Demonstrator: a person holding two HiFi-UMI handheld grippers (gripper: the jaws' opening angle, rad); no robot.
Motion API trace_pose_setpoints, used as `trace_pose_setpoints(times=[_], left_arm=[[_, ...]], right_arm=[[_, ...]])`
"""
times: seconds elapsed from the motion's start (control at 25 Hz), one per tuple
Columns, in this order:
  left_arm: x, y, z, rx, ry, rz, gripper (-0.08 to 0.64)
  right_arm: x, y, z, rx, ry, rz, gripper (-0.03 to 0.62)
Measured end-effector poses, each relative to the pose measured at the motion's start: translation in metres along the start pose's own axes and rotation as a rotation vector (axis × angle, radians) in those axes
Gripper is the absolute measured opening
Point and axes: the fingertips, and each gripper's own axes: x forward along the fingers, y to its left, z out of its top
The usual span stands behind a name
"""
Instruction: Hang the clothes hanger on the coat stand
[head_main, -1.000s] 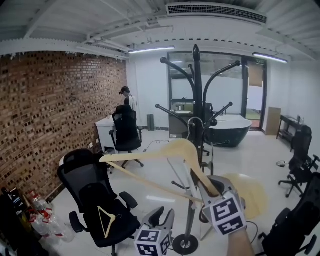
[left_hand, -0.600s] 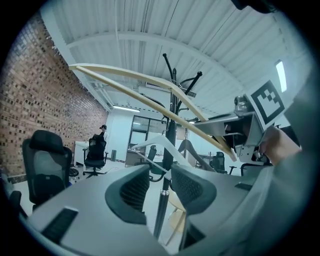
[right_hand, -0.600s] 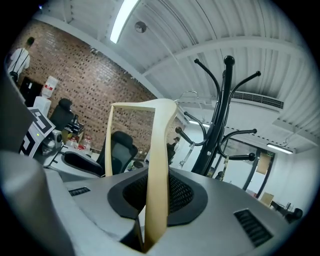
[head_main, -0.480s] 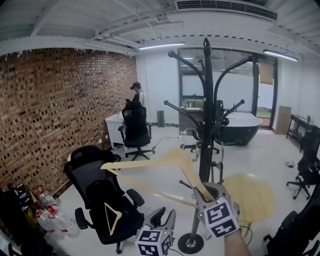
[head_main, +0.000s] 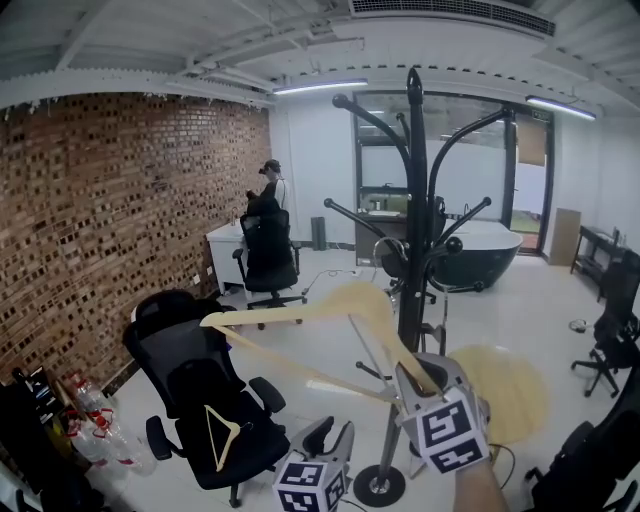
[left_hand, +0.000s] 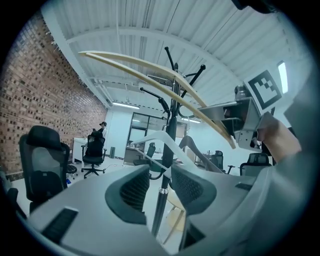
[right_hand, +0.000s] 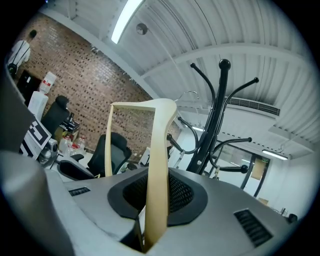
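Nearest the camera, low in the head view, the left gripper (head_main: 331, 438) points level with its jaws spread and nothing between them; its own view shows only the pole of the coat stand (left_hand: 172, 107) through the gap. Just to its right, the right gripper (head_main: 421, 377) has its jaws pinched on one wooden end of the clothes hanger (head_main: 350, 296), and that gripper's view shows the pale arm of the hanger (right_hand: 157, 165) rising straight out of the closed pads. The hanger is held in the air, its shoulders reaching left and up over a black office chair (head_main: 195, 400) (a second hanger (head_main: 220, 437) lies on that seat). The metal hook (head_main: 384, 246) stands close in front of the stand's lower arms; whether it touches one cannot be told. Beyond rises the coat stand (head_main: 413, 200), its curved arms bare. Judged progress: pick-up and carry done; hooking over an arm and release remain
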Motion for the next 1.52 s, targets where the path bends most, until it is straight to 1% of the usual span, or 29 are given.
trace_pose_setpoints(times=[0.16, 0.28, 0.36, 0.52, 0.64, 0.76, 0.92, 1.04, 1.24, 1.32, 1.36, 1.4, 1.44, 1.52], left_arm=[[0.005, -0.013, 0.002, 0.000, -0.008, -0.026, 0.149], [0.006, -0.028, 0.001, 0.006, -0.009, -0.042, 0.149], [0.011, -0.040, -0.001, 0.012, -0.006, -0.051, 0.149], [0.023, -0.045, 0.000, 0.019, 0.008, -0.077, 0.149], [0.031, -0.056, -0.007, 0.028, 0.029, -0.098, 0.149], [0.033, -0.067, -0.014, 0.028, 0.039, -0.106, 0.149], [0.032, -0.075, -0.015, 0.030, 0.037, -0.107, 0.149], [0.030, -0.075, -0.014, 0.027, 0.040, -0.106, 0.149], [0.029, -0.071, -0.013, 0.023, 0.037, -0.119, 0.150], [0.027, -0.073, -0.013, 0.027, 0.036, -0.124, 0.149], [0.025, -0.074, -0.014, 0.030, 0.037, -0.127, 0.149], [0.023, -0.076, -0.016, 0.031, 0.039, -0.130, 0.150], [0.022, -0.078, -0.019, 0.033, 0.039, -0.133, 0.150], [0.020, -0.079, -0.025, 0.037, 0.037, -0.138, 0.150]], right_arm=[[-0.006, -0.030, 0.006, -0.016, 0.009, -0.044, 0.058], [-0.020, -0.051, -0.009, 0.003, 0.030, -0.082, 0.058], [-0.027, -0.060, -0.022, 0.014, 0.044, -0.091, 0.058], [-0.022, -0.060, -0.040, 0.033, 0.073, -0.087, 0.058], [-0.024, -0.063, -0.060, 0.043, 0.100, -0.096, 0.058], [-0.025, -0.066, -0.075, 0.034, 0.112, -0.117, 0.058], [-0.026, -0.081, -0.091, 0.040, 0.115, -0.169, 0.058], [-0.023, -0.087, -0.097, 0.047, 0.126, -0.186, 0.058], [-0.016, -0.088, -0.099, 0.075, 0.103, -0.203, 0.060], [-0.018, -0.088, -0.099, 0.089, 0.091, -0.211, 0.069], [-0.020, -0.087, -0.100, 0.100, 0.088, -0.211, 0.092], [-0.023, -0.086, -0.102, 0.112, 0.085, -0.210, 0.135], [-0.026, -0.084, -0.104, 0.123, 0.084, -0.209, 0.155], [-0.033, -0.080, -0.108, 0.139, 0.077, -0.212, 0.161]])
